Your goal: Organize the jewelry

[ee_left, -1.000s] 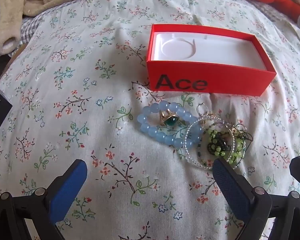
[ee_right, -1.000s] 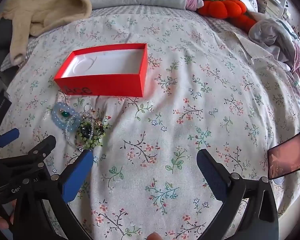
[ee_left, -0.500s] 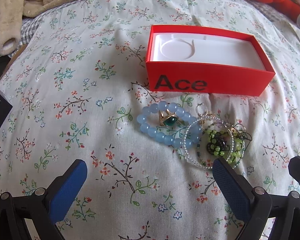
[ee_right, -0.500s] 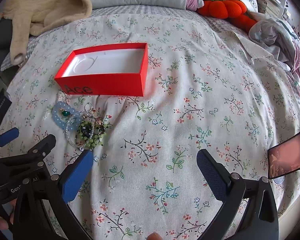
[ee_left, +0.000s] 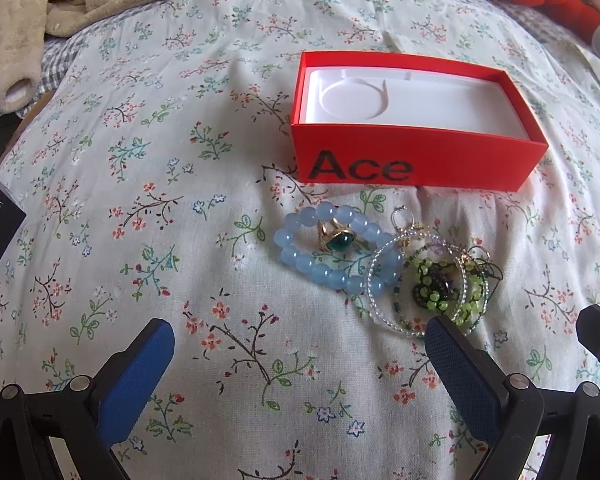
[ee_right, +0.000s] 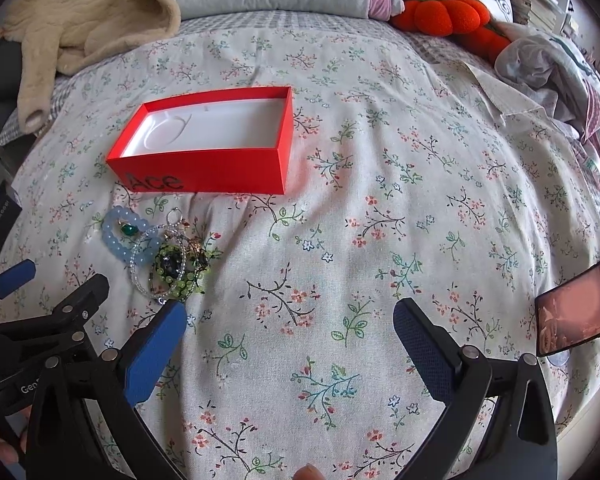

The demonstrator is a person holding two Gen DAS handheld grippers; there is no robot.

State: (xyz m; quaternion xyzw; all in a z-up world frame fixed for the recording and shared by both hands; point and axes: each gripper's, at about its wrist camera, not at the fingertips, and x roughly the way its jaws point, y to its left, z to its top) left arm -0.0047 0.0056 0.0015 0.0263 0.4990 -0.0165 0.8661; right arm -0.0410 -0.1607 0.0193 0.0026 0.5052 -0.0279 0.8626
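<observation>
Your left claw (ee_left: 298, 354) has crept slightly closer over the last second, both claws spread wide and empty. The pale blue bead bracelet (ee_left: 332, 252) around the gold green-stoned ring (ee_left: 338, 238) lies just ahead — tangled green bead jewelry (ee_left: 440, 284) touches your right blue pad (ee_left: 456, 372). The open red cardboard "Ace" box (ee_left: 416, 160) waits beyond, holding nothing — sorting hasn't begun.

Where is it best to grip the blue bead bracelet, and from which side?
Probably from above, on the left arc of the blue bead bracelet. It lies flat; its right end runs under the clear bead hoop, and a gold ring sits inside. One finger inside the loop, one outside.
</observation>
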